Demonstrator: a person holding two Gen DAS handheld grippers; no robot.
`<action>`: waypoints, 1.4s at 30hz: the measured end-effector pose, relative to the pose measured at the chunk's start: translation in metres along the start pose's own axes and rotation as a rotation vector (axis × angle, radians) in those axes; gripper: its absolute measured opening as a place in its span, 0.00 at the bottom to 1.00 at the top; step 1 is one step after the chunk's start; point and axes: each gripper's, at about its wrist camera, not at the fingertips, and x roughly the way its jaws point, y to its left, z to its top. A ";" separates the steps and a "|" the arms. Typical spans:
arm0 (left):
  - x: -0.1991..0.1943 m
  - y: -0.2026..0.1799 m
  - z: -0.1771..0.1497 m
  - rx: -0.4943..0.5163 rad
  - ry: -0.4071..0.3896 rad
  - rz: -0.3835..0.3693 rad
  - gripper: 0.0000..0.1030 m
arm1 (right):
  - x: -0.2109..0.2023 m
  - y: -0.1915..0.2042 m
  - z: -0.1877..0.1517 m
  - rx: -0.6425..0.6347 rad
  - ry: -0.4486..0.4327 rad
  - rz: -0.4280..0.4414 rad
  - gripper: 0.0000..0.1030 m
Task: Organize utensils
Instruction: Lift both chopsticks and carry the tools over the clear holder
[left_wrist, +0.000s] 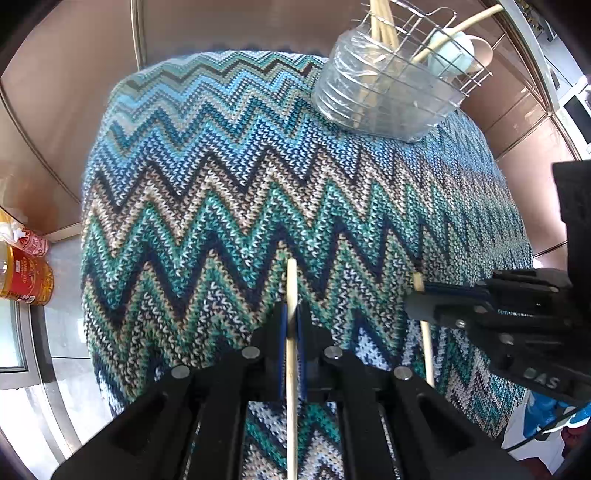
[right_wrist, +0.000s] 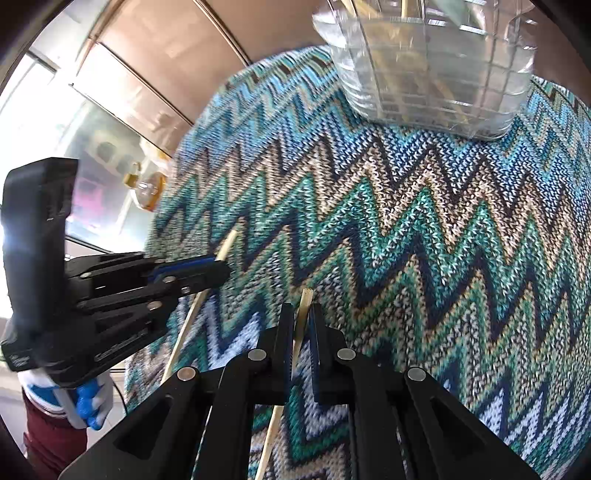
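My left gripper (left_wrist: 291, 314) is shut on a pale wooden chopstick (left_wrist: 291, 280) that runs lengthwise between its fingers, above the zigzag knit cloth (left_wrist: 221, 184). My right gripper (right_wrist: 302, 321) is shut on a second chopstick (right_wrist: 305, 301); it shows in the left wrist view (left_wrist: 417, 299) at the right, gripping that chopstick (left_wrist: 426, 343). In the right wrist view the left gripper (right_wrist: 221, 273) is at the left with its chopstick (right_wrist: 229, 242). A wire utensil basket in a clear plastic tub (left_wrist: 388, 92) stands at the cloth's far right, with chopsticks and a pale spoon (left_wrist: 454, 48); it also shows in the right view (right_wrist: 432, 70).
An oil bottle with a red label (left_wrist: 26, 277) stands on the counter left of the cloth, also in the right wrist view (right_wrist: 147, 188). Brown cabinet panels (left_wrist: 221, 26) rise behind the cloth. The person's blue-and-white glove (right_wrist: 85, 402) holds the left gripper's handle.
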 end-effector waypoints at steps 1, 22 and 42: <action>-0.003 -0.004 -0.001 -0.003 -0.006 0.005 0.04 | -0.006 0.000 -0.002 -0.004 -0.013 0.009 0.07; -0.105 -0.046 -0.041 -0.018 -0.272 0.015 0.04 | -0.146 -0.015 -0.094 -0.122 -0.360 0.133 0.06; -0.181 -0.147 -0.091 0.116 -0.714 0.245 0.04 | -0.223 -0.022 -0.150 -0.163 -0.608 0.036 0.05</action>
